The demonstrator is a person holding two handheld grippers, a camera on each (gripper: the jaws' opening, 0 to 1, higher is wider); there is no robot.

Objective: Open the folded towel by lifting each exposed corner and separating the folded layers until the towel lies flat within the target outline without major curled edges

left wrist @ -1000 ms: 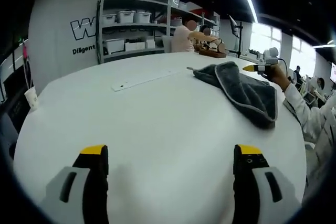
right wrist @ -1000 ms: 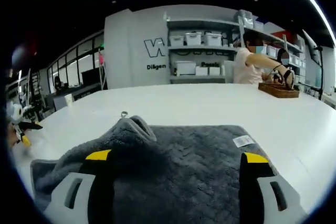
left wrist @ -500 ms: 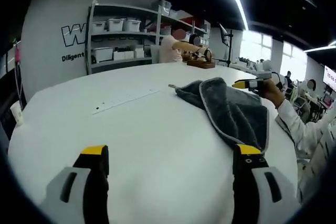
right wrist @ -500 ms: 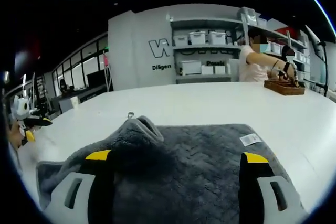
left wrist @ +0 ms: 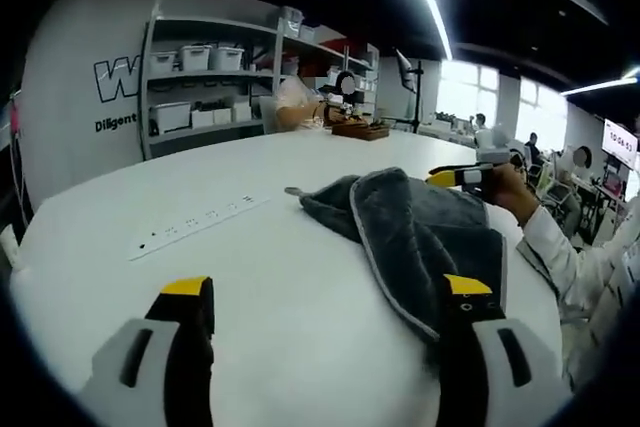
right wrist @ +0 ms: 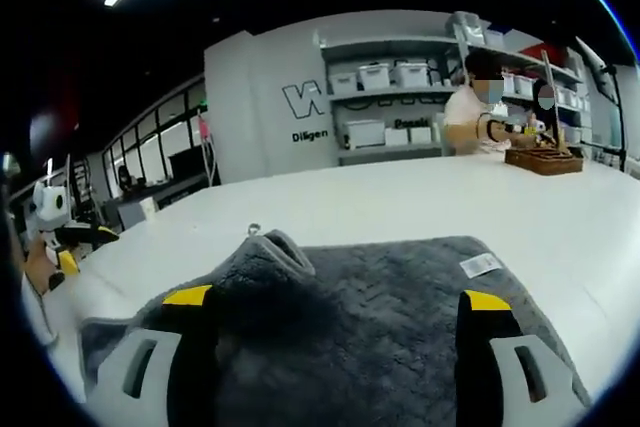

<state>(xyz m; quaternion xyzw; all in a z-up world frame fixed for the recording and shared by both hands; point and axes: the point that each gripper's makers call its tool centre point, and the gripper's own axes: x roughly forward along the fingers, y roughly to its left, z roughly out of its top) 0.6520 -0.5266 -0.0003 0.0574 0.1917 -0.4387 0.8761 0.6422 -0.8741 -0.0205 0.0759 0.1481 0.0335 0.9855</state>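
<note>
A dark grey folded towel [left wrist: 420,227] lies on the round white table [left wrist: 250,277], right of centre in the left gripper view. Its light-trimmed near edge reaches my left gripper's right jaw. My left gripper [left wrist: 327,292] is open, low over bare table beside the towel. At the towel's far side a hand holds my right gripper [left wrist: 462,177]. In the right gripper view the towel [right wrist: 390,292] spreads under my open right gripper [right wrist: 337,299], with a raised fold [right wrist: 272,247] on the left and a white label [right wrist: 481,264] on the right. The left gripper [right wrist: 62,237] shows at the far left.
A long white power strip [left wrist: 195,225] lies on the table left of the towel. Shelves with white bins [right wrist: 385,107] stand against the back wall. A person [right wrist: 470,112] works over a wooden tray [right wrist: 545,159] at the table's far side.
My left gripper has closed in on the towel, whose near edge now reaches its right jaw. The right gripper stays over the towel, nearly still. The towel's shape is unchanged.
</note>
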